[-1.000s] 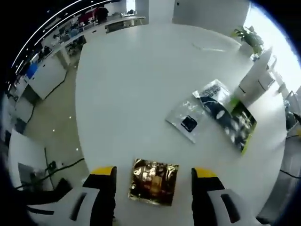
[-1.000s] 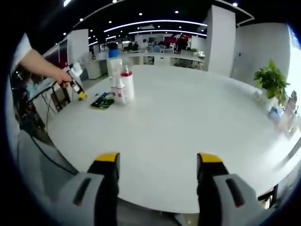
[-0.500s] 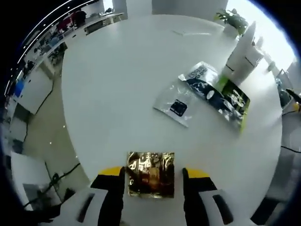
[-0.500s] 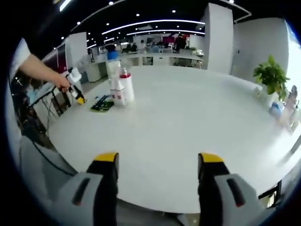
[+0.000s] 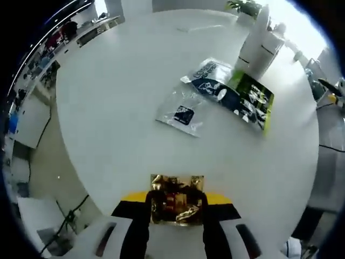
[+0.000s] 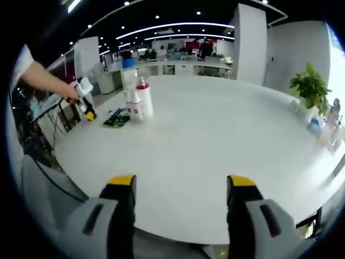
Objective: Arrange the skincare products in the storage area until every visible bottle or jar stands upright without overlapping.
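Left gripper view: the left gripper (image 5: pixel 176 200) pinches a crumpled gold sachet (image 5: pixel 176 198) at bottom centre on the white table (image 5: pixel 124 108). Two more sachets (image 5: pixel 215 94) lie upper right beside white bottles (image 5: pixel 259 46). Right gripper view: the right gripper (image 6: pixel 181 186) hangs spread wide over bare tabletop, bottles far upper left.

A large round white table (image 6: pixel 215 140) takes up the centre of both views. In the right gripper view, a dark ceiling with curved light strips (image 6: pixel 172 26) and small spotlights runs across the top, a thick white column (image 6: pixel 249 43) rises at upper right, and a potted green plant (image 6: pixel 310 89) stands at the right. In the left gripper view, pale grey floor (image 5: pixel 48 162) with black cables (image 5: pixel 73 208) lies at lower left.
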